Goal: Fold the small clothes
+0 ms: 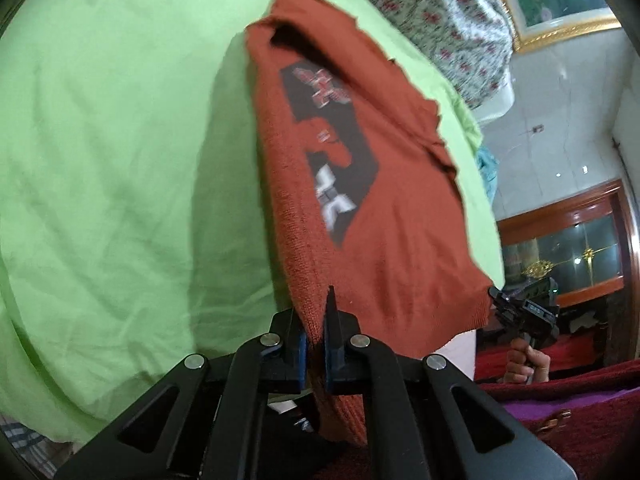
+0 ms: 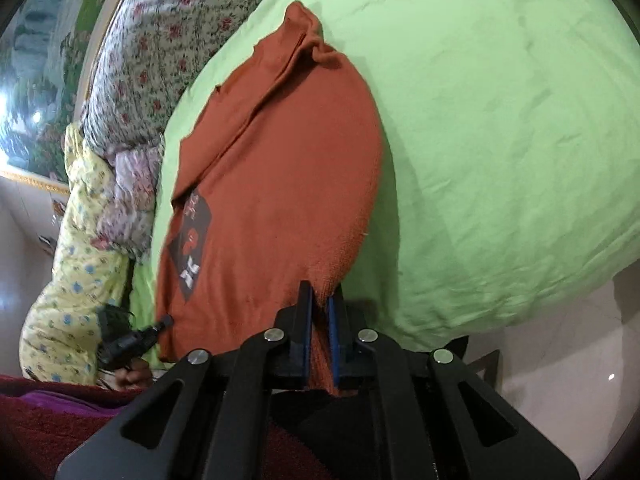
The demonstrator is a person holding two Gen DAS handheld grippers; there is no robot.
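Left claw is closed to a narrow gap, its blue pads pinching a near edge of the rust-orange knit garment. Right claw is likewise nearly shut, clamping another near edge of the same garment. The garment lies stretched over the green bedsheet, folded lengthwise. Its dark printed patch carries white and red marks, too blurred to read

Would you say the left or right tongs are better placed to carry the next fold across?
Neither clearly: left tongs and right tongs each pinch a near corner of the rust-orange knitted shirt.
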